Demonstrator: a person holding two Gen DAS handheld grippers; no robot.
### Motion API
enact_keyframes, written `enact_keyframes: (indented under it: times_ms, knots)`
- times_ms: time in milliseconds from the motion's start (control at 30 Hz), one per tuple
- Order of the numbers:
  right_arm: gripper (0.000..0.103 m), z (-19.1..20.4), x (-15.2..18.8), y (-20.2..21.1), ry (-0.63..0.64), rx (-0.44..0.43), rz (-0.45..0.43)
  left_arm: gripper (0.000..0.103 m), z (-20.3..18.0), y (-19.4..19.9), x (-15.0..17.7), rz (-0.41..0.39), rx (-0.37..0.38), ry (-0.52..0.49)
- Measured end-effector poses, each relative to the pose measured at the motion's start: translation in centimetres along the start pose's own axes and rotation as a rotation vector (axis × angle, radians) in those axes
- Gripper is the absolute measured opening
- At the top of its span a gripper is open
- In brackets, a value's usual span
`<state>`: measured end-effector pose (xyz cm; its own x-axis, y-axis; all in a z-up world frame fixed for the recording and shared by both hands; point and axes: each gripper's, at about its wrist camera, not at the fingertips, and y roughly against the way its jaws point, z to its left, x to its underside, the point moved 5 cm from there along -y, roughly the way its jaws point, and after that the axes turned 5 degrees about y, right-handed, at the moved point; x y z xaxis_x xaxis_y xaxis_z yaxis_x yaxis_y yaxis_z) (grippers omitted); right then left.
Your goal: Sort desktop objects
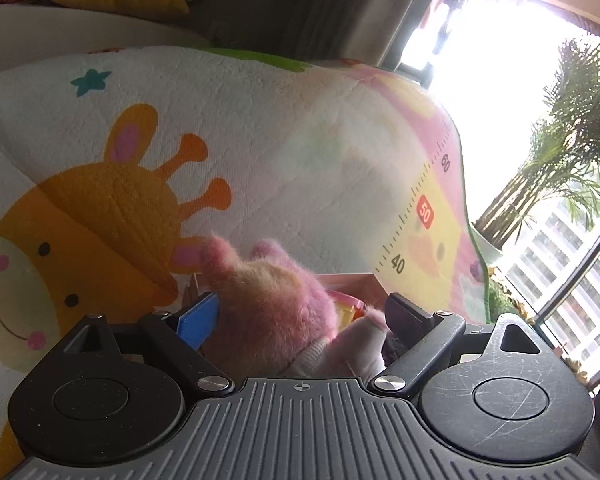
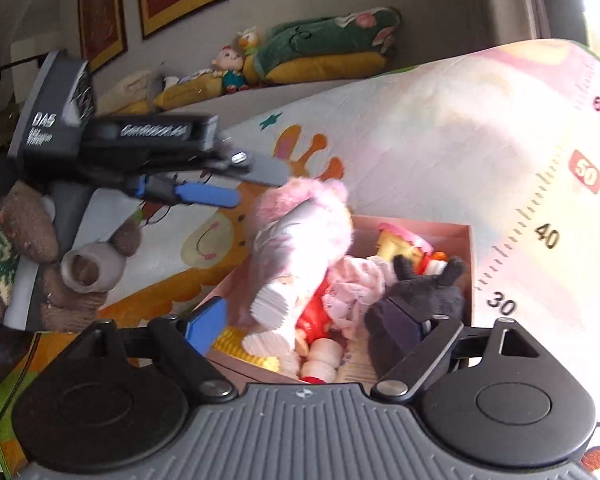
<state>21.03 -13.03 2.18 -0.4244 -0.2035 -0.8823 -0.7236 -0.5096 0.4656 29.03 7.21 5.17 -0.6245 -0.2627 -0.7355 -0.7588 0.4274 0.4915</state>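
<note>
A pink plush toy [image 1: 276,304] sits between the fingers of my left gripper [image 1: 300,312], which stand wide apart beside it. In the right wrist view the same plush [image 2: 300,240] drops clear of the left gripper [image 2: 256,184] into a pink box [image 2: 470,256] holding a red doll [image 2: 320,312], a dark plush [image 2: 424,292] and yellow toys. My right gripper [image 2: 304,320] is open and empty over the box's near edge. The box also shows in the left wrist view [image 1: 364,282].
The box rests on a giraffe-print play mat [image 1: 260,140] with a printed ruler. A brown teddy bear [image 2: 24,248] lies left of the box. Cushions and dolls [image 2: 324,52] line a ledge behind. A window and a plant [image 1: 572,140] stand at the right.
</note>
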Motion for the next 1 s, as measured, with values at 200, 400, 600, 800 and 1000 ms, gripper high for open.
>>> enact_keyframes:
  times_ms: [200, 400, 600, 800, 1000]
  knots:
    - [0.096, -2.6, 2.5, -0.1, -0.193, 0.014, 0.007, 0.095, 0.9, 2.9, 3.5, -0.03, -0.064, 0.013]
    - [0.099, -5.3, 5.0, -0.4, -0.388, 0.026, 0.016, 0.098, 0.3, 0.5, 6.8, 0.047, 0.029, 0.091]
    - [0.1, -3.5, 5.5, -0.4, -0.308, 0.061, 0.014, 0.099, -0.7, -1.3, 6.5, 0.03, -0.035, 0.018]
    - [0.1, -3.8, 5.4, 0.2, -0.278, 0.121, -0.001, 0.099, -1.3, -1.0, 7.3, 0.049, -0.017, -0.007]
    - [0.103, -2.1, 6.0, 2.9, -0.215, 0.23, -0.024, 0.099, -2.4, 1.7, 9.8, 0.021, -0.062, -0.052]
